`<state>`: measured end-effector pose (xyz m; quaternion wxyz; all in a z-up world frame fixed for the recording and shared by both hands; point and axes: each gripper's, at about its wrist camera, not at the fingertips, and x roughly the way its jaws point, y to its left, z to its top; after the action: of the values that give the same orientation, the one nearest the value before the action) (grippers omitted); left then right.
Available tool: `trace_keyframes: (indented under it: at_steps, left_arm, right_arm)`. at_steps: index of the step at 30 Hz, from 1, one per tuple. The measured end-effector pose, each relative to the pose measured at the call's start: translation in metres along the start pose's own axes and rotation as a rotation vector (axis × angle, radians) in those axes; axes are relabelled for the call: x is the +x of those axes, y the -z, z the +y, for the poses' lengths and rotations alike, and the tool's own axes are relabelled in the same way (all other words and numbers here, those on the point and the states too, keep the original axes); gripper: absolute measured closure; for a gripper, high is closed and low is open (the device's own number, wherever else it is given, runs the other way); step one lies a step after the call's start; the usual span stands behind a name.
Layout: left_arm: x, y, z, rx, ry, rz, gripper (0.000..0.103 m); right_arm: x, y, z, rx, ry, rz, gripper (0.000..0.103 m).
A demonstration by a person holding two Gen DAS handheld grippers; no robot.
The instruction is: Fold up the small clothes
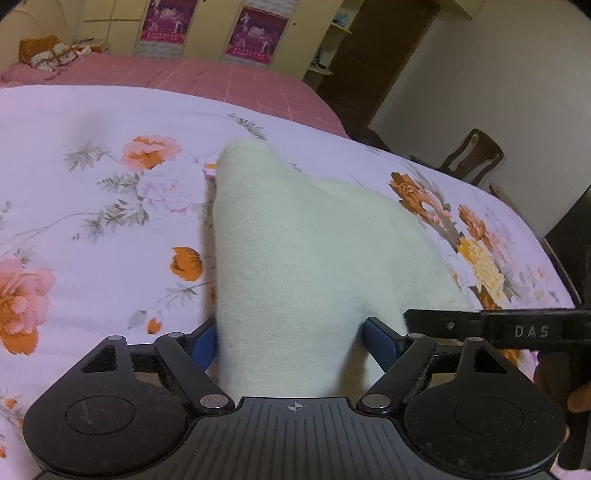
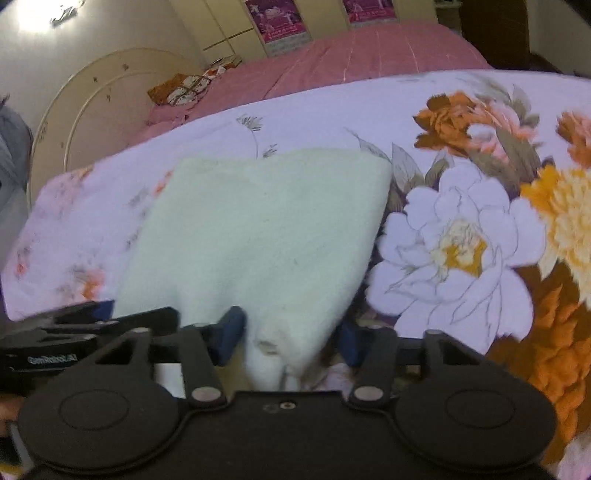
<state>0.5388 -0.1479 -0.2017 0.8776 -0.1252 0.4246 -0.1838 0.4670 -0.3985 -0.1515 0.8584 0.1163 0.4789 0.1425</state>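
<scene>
A: What is the biggest thing here?

B: A bed spread with a pale lilac floral quilt (image 1: pixel 92 221) printed in orange, pink and white peonies. Past it lies a pink checked blanket (image 1: pixel 207 77), and two magenta posters (image 1: pixel 256 35) hang on the cream cupboards behind.

A: And the garment?

B: A small cream-white knitted cloth (image 1: pixel 295 240) lies on the quilt, roughly in the middle, its near edge lifted toward both cameras. In the right wrist view the same cloth (image 2: pixel 258 221) looks like a flat folded panel with a square far edge.

A: The left gripper?

B: The left gripper (image 1: pixel 290 339) stands wide, and a thick bunch of the cloth fills the gap, touching both blue pads (image 1: pixel 380 338). It looks clamped on that fold.

A: The right gripper?

B: The right gripper (image 2: pixel 291 336) stands narrower, with the cloth's near corner between its blue pads (image 2: pixel 231 332). The left pad touches the fabric; the view is too blurred to tell whether the other presses it.
</scene>
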Motion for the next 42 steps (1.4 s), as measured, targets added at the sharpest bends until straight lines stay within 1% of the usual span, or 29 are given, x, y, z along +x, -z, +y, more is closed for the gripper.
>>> trace_keyframes:
  at_steps: [4, 5, 6, 9, 10, 11, 12, 13, 15, 18, 20, 22, 27, 34, 38, 42]
  left_arm:
    - [0.000, -0.001, 0.002, -0.022, 0.013, 0.009, 0.022]
    - [0.001, -0.002, 0.003, -0.022, 0.015, 0.013, 0.022]
    - [0.002, -0.002, 0.003, -0.023, 0.015, 0.014, 0.022]
    - [0.004, -0.003, 0.001, -0.030, 0.013, 0.007, 0.022]
    - [0.005, -0.003, 0.001, -0.032, 0.013, 0.004, 0.022]
    - [0.005, -0.003, 0.001, -0.034, 0.012, -0.002, 0.023]
    - [0.005, -0.002, 0.000, -0.034, 0.011, -0.008, 0.029]
    - [0.005, -0.002, 0.001, -0.039, 0.011, -0.014, 0.030]
    - [0.005, -0.003, 0.002, -0.061, 0.016, -0.016, 0.040]
    - [0.004, -0.004, -0.001, -0.065, 0.015, -0.010, 0.047]
    - [0.003, -0.006, -0.005, -0.050, 0.005, -0.011, 0.051]
    - [0.001, -0.006, -0.010, -0.032, -0.009, -0.015, 0.053]
    - [-0.004, -0.007, -0.020, 0.017, -0.037, -0.035, 0.059]
    - [-0.020, -0.009, -0.021, 0.044, -0.022, -0.059, 0.063]
    - [-0.038, -0.010, -0.020, 0.057, -0.004, -0.074, 0.064]
    - [-0.065, -0.013, -0.002, 0.037, -0.004, -0.102, 0.064]
  right_arm:
    - [-0.002, -0.002, -0.002, 0.002, -0.012, -0.004, 0.056]
    - [-0.003, -0.002, -0.005, 0.015, -0.017, -0.007, 0.046]
    - [-0.003, -0.001, -0.009, 0.033, -0.020, -0.004, 0.041]
    - [0.001, 0.002, -0.017, 0.080, -0.035, -0.018, 0.039]
    - [0.001, 0.002, -0.016, 0.082, -0.035, -0.028, 0.040]
    - [0.002, 0.002, -0.015, 0.087, -0.036, -0.039, 0.046]
    - [0.004, 0.002, -0.014, 0.091, -0.040, -0.046, 0.049]
    - [0.006, 0.001, -0.014, 0.096, -0.051, -0.053, 0.054]
    - [0.009, 0.001, -0.013, 0.113, -0.060, -0.067, 0.058]
    - [0.008, 0.003, -0.009, 0.115, -0.056, -0.088, 0.063]
    - [0.008, 0.003, -0.008, 0.117, -0.052, -0.096, 0.068]
    - [0.005, 0.003, -0.006, 0.117, -0.046, -0.105, 0.071]
    - [0.001, 0.003, -0.003, 0.126, -0.037, -0.126, 0.073]
    - [-0.012, 0.003, 0.006, 0.125, -0.045, -0.164, 0.074]
    - [-0.021, 0.002, 0.017, 0.128, -0.064, -0.182, 0.075]
    - [-0.027, -0.002, 0.041, 0.112, -0.096, -0.193, 0.075]
